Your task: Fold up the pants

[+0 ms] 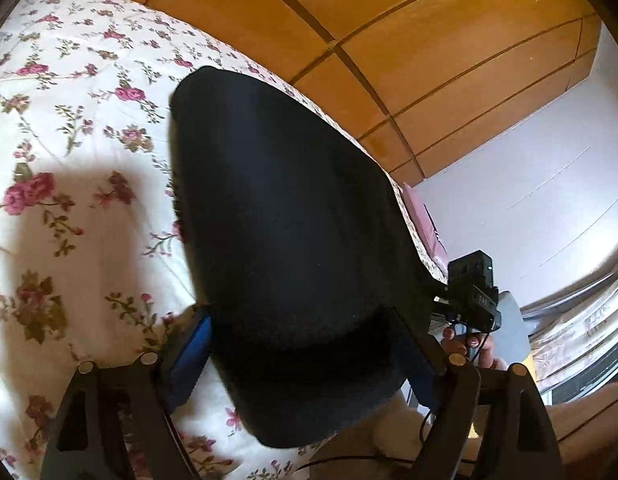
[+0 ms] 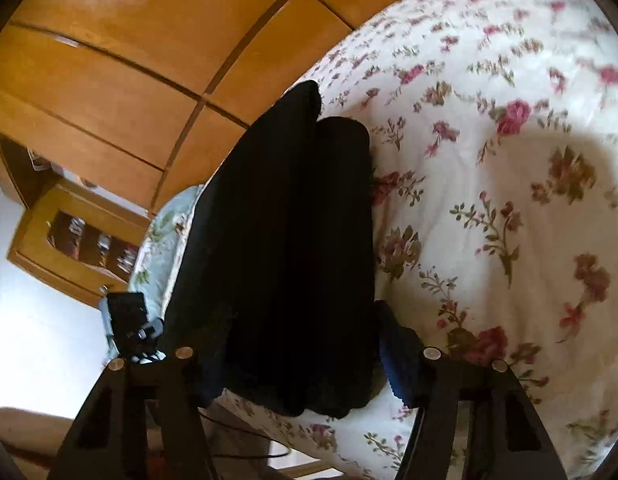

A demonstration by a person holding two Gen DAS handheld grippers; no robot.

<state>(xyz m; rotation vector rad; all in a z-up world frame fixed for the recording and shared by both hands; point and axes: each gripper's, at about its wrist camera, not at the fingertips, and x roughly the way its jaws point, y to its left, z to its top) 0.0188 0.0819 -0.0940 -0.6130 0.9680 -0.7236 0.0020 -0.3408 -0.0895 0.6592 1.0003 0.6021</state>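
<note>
floral bedspread (image 1: 69, 128) beneath unlabelled black pants (image 1: 285, 240).

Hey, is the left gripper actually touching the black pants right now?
Touching. In the left wrist view the black pants fill the gap of the left gripper, the cloth pressed against both blue fingers.

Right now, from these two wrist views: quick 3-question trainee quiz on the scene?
1. True or false: the black pants lie on a floral bedspread.
2. What stands behind the bed? A) wooden wardrobe B) a window C) a mirror
3. Fill in: the pants sit between the fingers of the left tool and the right tool, so ____ tools frame them.

Key: 1 true; 2 A; 3 both.
</note>
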